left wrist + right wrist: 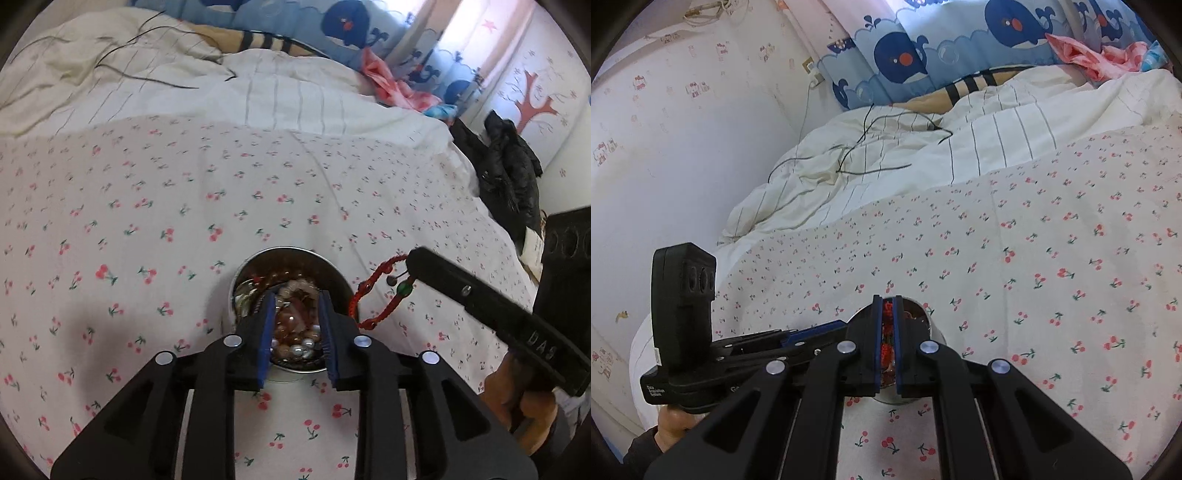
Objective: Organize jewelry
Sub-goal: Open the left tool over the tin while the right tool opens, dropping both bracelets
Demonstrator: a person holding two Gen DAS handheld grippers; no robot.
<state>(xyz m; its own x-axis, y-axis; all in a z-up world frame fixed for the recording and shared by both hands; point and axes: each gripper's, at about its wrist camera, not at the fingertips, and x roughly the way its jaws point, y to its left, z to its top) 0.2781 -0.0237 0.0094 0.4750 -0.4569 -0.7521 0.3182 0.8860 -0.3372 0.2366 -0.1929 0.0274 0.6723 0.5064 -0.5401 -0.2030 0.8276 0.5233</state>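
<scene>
A round metal bowl (334, 273) sits on the cherry-print sheet and holds pink and pearl bead jewelry (295, 325). My left gripper (296, 301) is open, its jaws straddling the beads over the bowl. My right gripper (887, 306) is shut on a red braided cord bracelet (886, 334) with a green bead; in the left wrist view the bracelet (373, 291) hangs from that gripper (410, 264) just right of the bowl. In the right wrist view the bowl (919, 314) lies behind the fingers.
The bed's cherry-print sheet (184, 206) spreads all around the bowl. A striped white duvet (258, 88) with thin black cables lies at the back. A black jacket (513, 170) sits at the bed's right edge. A wall (683, 147) borders the left.
</scene>
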